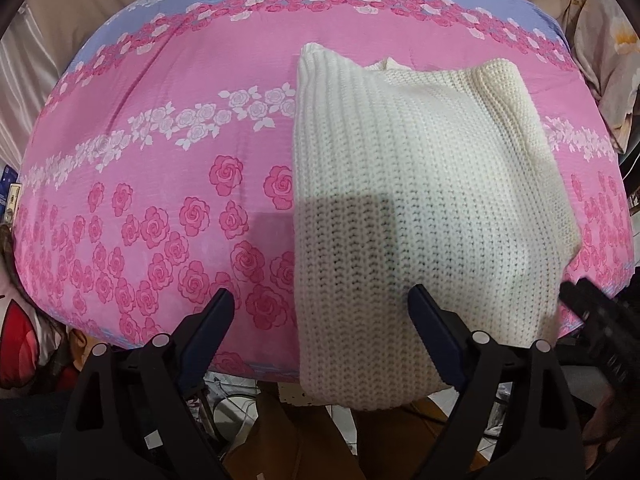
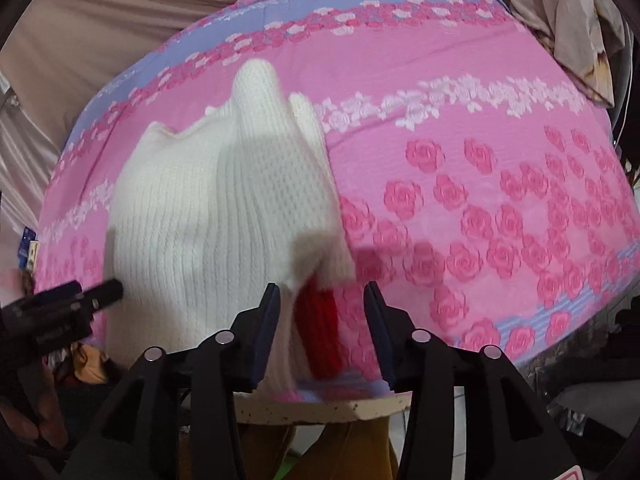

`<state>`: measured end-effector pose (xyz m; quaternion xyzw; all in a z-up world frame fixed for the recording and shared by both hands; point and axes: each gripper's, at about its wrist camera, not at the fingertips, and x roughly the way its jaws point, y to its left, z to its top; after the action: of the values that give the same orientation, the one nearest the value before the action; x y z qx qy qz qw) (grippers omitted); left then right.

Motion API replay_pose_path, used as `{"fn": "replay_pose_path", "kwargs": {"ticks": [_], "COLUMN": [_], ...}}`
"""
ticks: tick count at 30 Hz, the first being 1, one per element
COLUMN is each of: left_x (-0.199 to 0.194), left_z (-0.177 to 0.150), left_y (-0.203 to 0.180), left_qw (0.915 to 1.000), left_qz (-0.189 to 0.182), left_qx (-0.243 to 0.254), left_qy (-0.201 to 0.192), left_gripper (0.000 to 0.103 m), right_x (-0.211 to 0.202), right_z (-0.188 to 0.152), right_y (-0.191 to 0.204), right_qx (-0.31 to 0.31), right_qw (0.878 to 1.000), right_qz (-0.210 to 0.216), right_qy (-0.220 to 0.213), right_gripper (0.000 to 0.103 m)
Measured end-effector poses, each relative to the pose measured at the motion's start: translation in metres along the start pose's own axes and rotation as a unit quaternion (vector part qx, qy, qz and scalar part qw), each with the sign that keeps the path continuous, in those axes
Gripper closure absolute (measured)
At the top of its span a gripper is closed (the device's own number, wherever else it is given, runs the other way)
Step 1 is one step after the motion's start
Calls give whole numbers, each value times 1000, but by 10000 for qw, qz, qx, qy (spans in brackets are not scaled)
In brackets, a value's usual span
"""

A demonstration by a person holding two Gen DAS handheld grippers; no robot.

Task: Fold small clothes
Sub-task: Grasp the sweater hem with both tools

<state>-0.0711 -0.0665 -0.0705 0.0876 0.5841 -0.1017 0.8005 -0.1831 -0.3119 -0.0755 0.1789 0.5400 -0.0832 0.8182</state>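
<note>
Left view: white knit garment (image 1: pixel 420 200) lay on the bed (image 1: pixel 160 160), long axis running away from me; my left gripper (image 1: pixel 320 300) gaped wide, straddling its left edge, gripping nothing.
Right view: my right gripper (image 2: pixel 320 296) stood half open over the garment's near right corner and its red trim (image 2: pixel 320 328), gripping nothing that I could see, nearer than my left.

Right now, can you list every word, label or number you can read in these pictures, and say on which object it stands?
None can be read.
Blue packaging at the left edge: print too small.
Left gripper body: raised lettering, blurred.
Sweater and bedsheet: no text, only roses.
</note>
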Motion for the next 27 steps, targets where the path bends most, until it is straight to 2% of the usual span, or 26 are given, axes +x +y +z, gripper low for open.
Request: {"fn": "replay_pose_path", "kwargs": {"ticks": [4,7,10,14,18,20,25,27], "left_x": [0,2,13,35,56,60,64,64], "left_z": [-1,-1,1,4,2,0,-3,1], "left_y": [-7,-10,-4,10,28,31,27,21], "left_qw": [10000,9999,9980,9901,9748,9710,9676,9659], "left_qz": [-9,-148,-497,-1011,-1665,-1841,-2103,-2192], "left_qx": [-15,-77,-360,-873,-1374,-1433,-1360,-1326], "left_qy": [19,48,181,437,565,514,316,382], "left_gripper": [17,16,15,8,5,5,5,10], "right_x": [8,15,27,43,55,57,65,67], "right_z": [-11,-10,-5,3,7,9,16,19], "right_y": [-8,-13,-15,-12,-7,-6,-5,-2], "right_qx": [238,342,463,457,406,435,520,503], "right_qw": [9993,9983,9966,9954,9944,9936,9911,9906], "right_qz": [202,390,547,644,757,819,1014,1056], "right_qy": [183,255,395,534,615,641,686,701], "right_gripper": [58,55,52,49,48,47,46,46]}}
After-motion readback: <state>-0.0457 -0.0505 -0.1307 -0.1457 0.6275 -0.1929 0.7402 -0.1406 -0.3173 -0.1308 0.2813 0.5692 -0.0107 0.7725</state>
